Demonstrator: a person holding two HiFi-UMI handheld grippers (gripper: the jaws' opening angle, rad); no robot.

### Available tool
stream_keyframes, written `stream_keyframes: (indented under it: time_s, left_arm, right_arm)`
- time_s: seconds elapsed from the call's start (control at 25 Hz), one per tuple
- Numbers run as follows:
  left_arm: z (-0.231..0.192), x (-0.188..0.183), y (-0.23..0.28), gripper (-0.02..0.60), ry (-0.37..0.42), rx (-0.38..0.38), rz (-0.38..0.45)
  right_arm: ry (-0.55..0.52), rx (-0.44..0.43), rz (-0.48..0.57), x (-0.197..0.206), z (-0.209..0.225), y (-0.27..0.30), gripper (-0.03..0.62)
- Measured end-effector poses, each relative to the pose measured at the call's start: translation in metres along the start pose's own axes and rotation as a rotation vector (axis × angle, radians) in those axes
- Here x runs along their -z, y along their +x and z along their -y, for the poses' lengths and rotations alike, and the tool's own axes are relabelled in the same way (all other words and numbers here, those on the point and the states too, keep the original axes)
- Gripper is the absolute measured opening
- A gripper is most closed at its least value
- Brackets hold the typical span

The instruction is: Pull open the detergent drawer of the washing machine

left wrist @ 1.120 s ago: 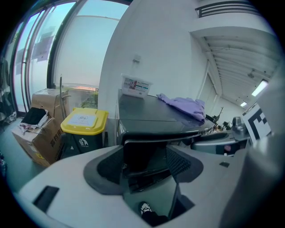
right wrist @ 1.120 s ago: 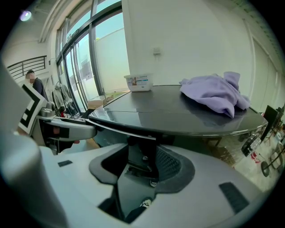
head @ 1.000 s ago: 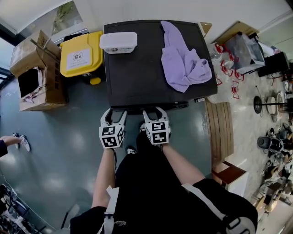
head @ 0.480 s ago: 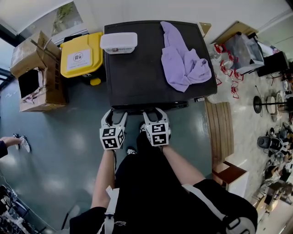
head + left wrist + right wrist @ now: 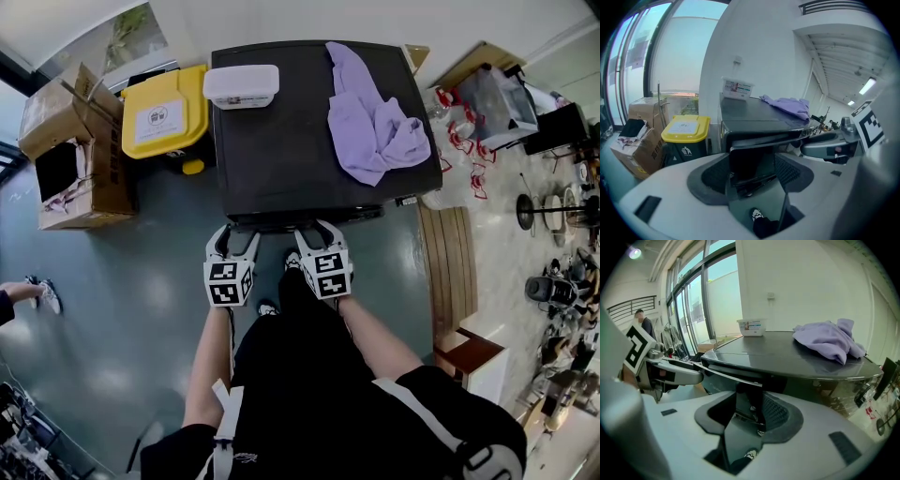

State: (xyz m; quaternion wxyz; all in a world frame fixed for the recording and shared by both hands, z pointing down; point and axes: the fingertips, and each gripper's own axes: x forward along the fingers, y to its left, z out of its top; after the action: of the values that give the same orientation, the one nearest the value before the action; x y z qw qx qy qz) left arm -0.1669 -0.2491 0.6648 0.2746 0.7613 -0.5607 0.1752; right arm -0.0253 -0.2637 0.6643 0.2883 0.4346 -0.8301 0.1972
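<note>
Item, left gripper [image 5: 234,234]: fingers spread, straddling the left part of the detergent drawer [image 5: 750,159], a dark glossy panel just under the front edge of the washing machine [image 5: 281,141], apparently not yet drawn out. Item, drawer: judged rigid plastic, light, smooth-faced and probably slippery, likely to catch before it slides, so best taken by its front lip and pulled straight out. Item, right gripper [image 5: 317,230]: fingers narrower, just been closing, the panel's right end between them, not clearly pinched.

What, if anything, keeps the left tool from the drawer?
Probably nothing, so yes: the left tool is open at the front edge of the machine, and what looks like the drawer front shows between its jaws.
</note>
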Motion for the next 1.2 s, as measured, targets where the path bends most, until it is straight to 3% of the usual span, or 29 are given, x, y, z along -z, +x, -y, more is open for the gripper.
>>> stream_keyframes:
  time_s: [0.16, 0.28, 0.52, 1.2]
  left_arm:
    - [-0.002, 0.006, 0.005, 0.298, 0.018, 0.074, -0.026]
    - [-0.001, 0.01, 0.013, 0.298, 0.043, 0.115, -0.046]
    - [-0.002, 0.008, 0.018, 0.299, -0.007, 0.163, -0.032]
    - [-0.002, 0.014, 0.011, 0.299, -0.011, 0.155, -0.042]
  right_arm:
    - [-0.041, -0.127, -0.022, 0.01, -0.007, 0.009, 0.241]
    - [-0.073, -0.167, -0.032, 0.013, -0.006, 0.014, 0.25]
    - [-0.083, -0.164, -0.034, 0.009, -0.004, 0.023, 0.222]
    - [-0.06, -0.137, -0.07, 0.014, -0.007, 0.016, 0.218]
